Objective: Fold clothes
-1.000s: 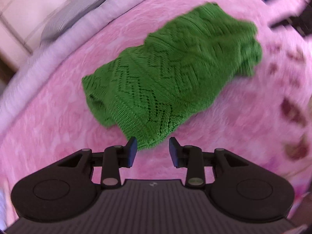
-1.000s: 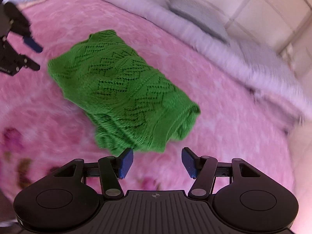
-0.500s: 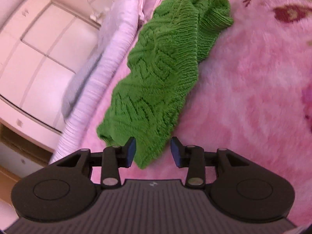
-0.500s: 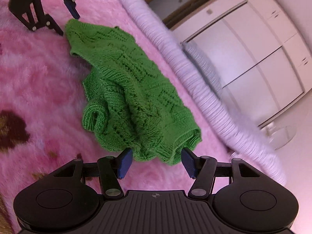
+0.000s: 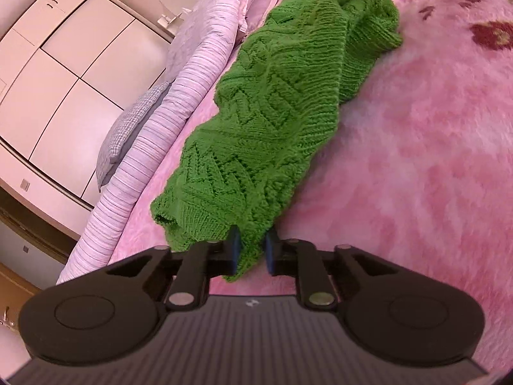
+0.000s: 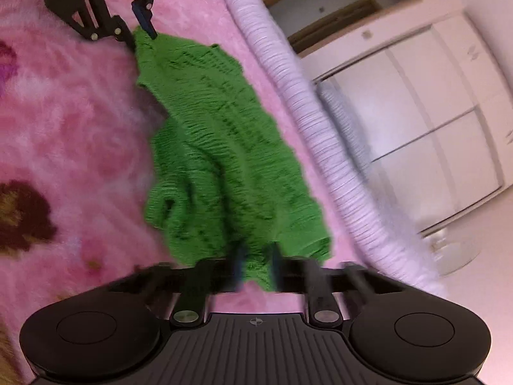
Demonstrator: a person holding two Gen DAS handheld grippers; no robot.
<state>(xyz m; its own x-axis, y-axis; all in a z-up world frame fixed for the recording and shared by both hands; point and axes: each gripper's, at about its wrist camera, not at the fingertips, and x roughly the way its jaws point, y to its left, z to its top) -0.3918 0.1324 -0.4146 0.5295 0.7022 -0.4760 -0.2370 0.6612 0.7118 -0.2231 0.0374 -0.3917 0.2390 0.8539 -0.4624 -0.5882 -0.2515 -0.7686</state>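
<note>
The left gripper (image 5: 251, 250) is clamped on one end of the sweater (image 5: 275, 118), a thick wad of green knit pinched between its blue pads. The right gripper (image 6: 257, 264) grips the opposite end the same way; that view is blurred, but cloth clearly fills the gap between its fingers. Each gripper also shows at the far end of the other's view, biting the knit there.

Between the two holds the sweater runs as one long, bunched band over the blanket (image 5: 416, 160). It seems partly lifted, with a shadow under its middle in the right view, though how much of it rests on the blanket I cannot tell. A loose piece, perhaps a sleeve, curls out at one side (image 6: 166, 205).

Judging by the look of it, this is a chunky openwork knit: soft, limp and stretchy, with some weight. It will sag between two holds and lengthen under pull, so gentle, even tension suits it better than a hard tug. The open stitches could snag on a fingertip. Several layers together give a secure bite, as here; a single layer would pull out of shape. Ends, hem and shoulder lines are the sensible places to hold. The plush blanket looks likely to drag at the knit, so lifting should go better than sliding.

Beyond the sweater lies a rolled quilt (image 5: 154, 147), then a pillow (image 5: 128, 134) and the wardrobe (image 5: 64, 64).
</note>
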